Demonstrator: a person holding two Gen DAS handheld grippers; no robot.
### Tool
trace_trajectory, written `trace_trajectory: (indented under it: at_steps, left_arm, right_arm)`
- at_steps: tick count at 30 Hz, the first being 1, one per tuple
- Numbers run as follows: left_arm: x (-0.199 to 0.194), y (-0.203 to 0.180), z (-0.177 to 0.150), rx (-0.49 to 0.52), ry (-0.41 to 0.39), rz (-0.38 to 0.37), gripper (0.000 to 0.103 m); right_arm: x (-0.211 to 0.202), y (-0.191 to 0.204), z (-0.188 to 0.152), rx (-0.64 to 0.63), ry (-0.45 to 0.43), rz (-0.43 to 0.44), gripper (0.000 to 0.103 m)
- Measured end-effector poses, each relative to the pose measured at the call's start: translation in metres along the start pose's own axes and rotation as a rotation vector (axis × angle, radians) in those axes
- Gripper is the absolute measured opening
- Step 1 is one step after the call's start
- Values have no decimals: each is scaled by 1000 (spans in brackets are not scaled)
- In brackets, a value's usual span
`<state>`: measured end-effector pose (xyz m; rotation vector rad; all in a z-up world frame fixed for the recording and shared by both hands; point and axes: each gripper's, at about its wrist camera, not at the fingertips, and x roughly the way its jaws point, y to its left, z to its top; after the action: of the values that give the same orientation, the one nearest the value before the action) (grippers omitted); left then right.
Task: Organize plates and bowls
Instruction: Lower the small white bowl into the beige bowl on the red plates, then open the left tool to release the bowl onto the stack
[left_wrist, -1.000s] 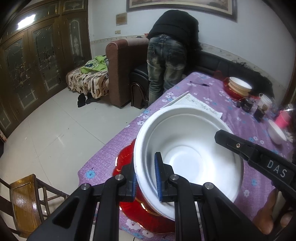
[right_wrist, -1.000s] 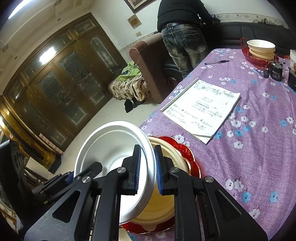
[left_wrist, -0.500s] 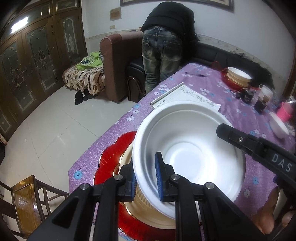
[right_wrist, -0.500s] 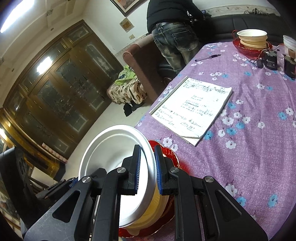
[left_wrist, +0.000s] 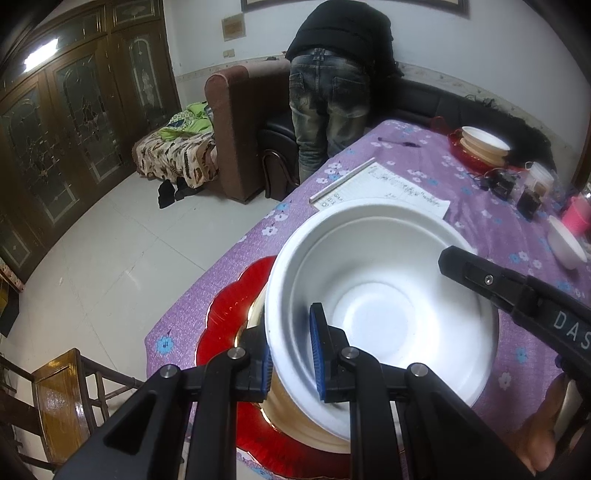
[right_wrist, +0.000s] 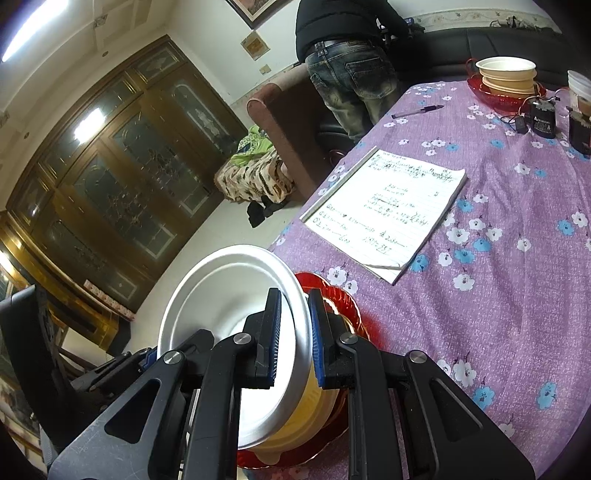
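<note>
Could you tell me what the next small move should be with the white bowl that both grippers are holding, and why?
Probably ease the white bowl straight down until it seats, then let go. Both the left gripper and the right gripper are shut on its rim, and it sits tilted in the cream bowl on the red plate, apparently not fully nested.

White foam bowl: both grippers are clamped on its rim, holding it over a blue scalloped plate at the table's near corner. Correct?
Not quite. The scalloped plate is red, not blue, as the left wrist view shows. Both the left gripper and right gripper do clamp the white foam bowl.
</note>
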<state>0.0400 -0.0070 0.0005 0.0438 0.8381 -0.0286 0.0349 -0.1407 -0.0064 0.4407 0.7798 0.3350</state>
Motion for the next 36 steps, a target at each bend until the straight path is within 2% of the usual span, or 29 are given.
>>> trace_trajectory:
  at_steps: [24, 36]
  left_arm:
    - [16, 2, -4, -9, 30, -11, 18]
    - [12, 3, -7, -3, 10, 2, 18]
  right_arm:
    - [12, -2, -7, -1, 34, -20, 15]
    - [15, 0, -7, -6, 59, -16, 18]
